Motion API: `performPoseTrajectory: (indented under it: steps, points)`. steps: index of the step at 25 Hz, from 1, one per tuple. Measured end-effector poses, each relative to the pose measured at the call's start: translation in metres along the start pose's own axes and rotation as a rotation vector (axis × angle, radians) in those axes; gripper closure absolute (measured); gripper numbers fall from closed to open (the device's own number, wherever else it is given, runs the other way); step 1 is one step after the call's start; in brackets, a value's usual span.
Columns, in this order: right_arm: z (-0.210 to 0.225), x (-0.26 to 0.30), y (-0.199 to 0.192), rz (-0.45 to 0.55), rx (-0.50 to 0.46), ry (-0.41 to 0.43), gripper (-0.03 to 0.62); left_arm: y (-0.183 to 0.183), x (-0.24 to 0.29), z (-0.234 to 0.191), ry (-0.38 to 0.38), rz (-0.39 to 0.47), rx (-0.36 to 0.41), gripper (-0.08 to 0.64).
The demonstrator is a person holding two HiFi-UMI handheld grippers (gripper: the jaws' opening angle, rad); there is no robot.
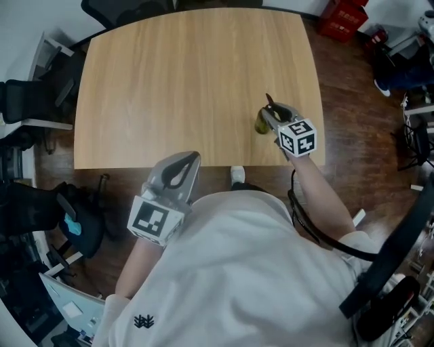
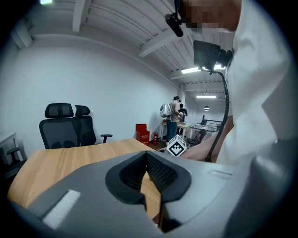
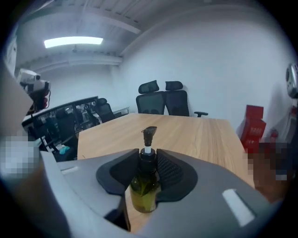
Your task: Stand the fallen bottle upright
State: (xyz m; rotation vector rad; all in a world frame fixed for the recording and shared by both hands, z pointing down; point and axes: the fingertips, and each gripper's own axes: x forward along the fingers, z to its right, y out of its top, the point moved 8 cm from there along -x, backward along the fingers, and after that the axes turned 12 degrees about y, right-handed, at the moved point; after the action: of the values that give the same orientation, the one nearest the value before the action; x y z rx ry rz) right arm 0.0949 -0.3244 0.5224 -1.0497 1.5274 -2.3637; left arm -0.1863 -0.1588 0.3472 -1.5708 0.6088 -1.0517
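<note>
A small olive-green pump bottle (image 3: pixel 145 186) with a black pump head stands about upright between the jaws of my right gripper (image 3: pixel 148 160), which is shut on its neck. In the head view the bottle (image 1: pixel 262 124) and right gripper (image 1: pixel 272 114) are over the front right part of the wooden table (image 1: pixel 183 81). Whether the bottle's base rests on the wood I cannot tell. My left gripper (image 1: pixel 182 166) hovers at the table's front edge, shut with nothing in it; its own view shows the left gripper (image 2: pixel 146 155) with pads meeting at the tip.
Black office chairs (image 1: pixel 115 8) stand behind the table, and another chair (image 1: pixel 30 101) stands at its left. A red crate (image 1: pixel 342 17) sits on the floor at the back right. A person (image 2: pixel 172 118) stands far off in the room.
</note>
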Motion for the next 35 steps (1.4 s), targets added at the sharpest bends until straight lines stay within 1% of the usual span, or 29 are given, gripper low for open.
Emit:
performPoseTrajectory:
  steps: [3, 5, 8, 9, 10, 12, 13, 15, 18, 21, 24, 26, 29, 32, 33, 35]
  points:
    - [-0.017, -0.003, -0.007, -0.024, -0.103, -0.043, 0.472, -0.003, -0.011, -0.001, -0.012, 0.011, 0.022, 0.560]
    - [-0.020, -0.003, -0.011, -0.034, -0.127, -0.070, 0.471, -0.007, -0.021, 0.001, -0.019, 0.020, 0.025, 0.560]
    - [-0.018, -0.007, -0.015, -0.044, -0.100, -0.097, 0.468, -0.015, -0.038, 0.005, -0.030, 0.029, 0.028, 0.560]
    - [-0.016, -0.008, -0.016, -0.047, -0.082, -0.106, 0.446, -0.017, -0.045, 0.007, -0.035, 0.033, 0.031, 0.560]
    - [-0.015, -0.010, -0.016, -0.045, -0.065, -0.120, 0.398, -0.020, -0.051, 0.008, -0.042, 0.036, 0.033, 0.560]
    - [-0.016, -0.018, -0.013, -0.027, -0.040, -0.156, 0.391, -0.029, -0.065, 0.011, -0.061, 0.038, 0.039, 0.560]
    - [-0.020, -0.025, -0.010, -0.015, -0.035, -0.172, 0.374, -0.034, -0.071, 0.013, -0.070, 0.042, 0.037, 0.560]
    - [-0.038, -0.044, -0.006, 0.014, -0.032, -0.184, 0.373, -0.047, -0.083, 0.016, -0.088, 0.047, 0.027, 0.560]
    - [-0.083, -0.084, -0.012, 0.048, -0.016, -0.166, 0.373, -0.065, -0.094, 0.026, -0.126, 0.018, 0.012, 0.560]
    - [-0.134, -0.120, -0.028, 0.087, 0.022, -0.127, 0.367, -0.072, -0.103, 0.032, -0.151, -0.007, 0.038, 0.560]
    - [-0.182, -0.152, -0.050, 0.109, 0.040, -0.090, 0.362, -0.068, -0.119, 0.044, -0.150, -0.006, 0.074, 0.560]
    - [-0.206, -0.172, -0.062, 0.124, 0.043, -0.066, 0.353, -0.066, -0.129, 0.054, -0.140, 0.007, 0.098, 0.560]
    - [-0.233, -0.195, -0.069, 0.168, 0.010, -0.019, 0.345, -0.071, -0.146, 0.072, -0.104, 0.030, 0.113, 0.560]
    - [-0.263, -0.236, -0.083, 0.213, -0.033, 0.027, 0.345, -0.078, -0.165, 0.109, -0.070, 0.057, 0.113, 0.560]
    - [-0.272, -0.255, -0.090, 0.219, -0.039, 0.036, 0.339, -0.080, -0.171, 0.124, -0.056, 0.067, 0.099, 0.560]
    - [-0.292, -0.289, -0.109, 0.215, -0.042, 0.057, 0.339, -0.086, -0.191, 0.151, -0.026, 0.073, 0.037, 0.560]
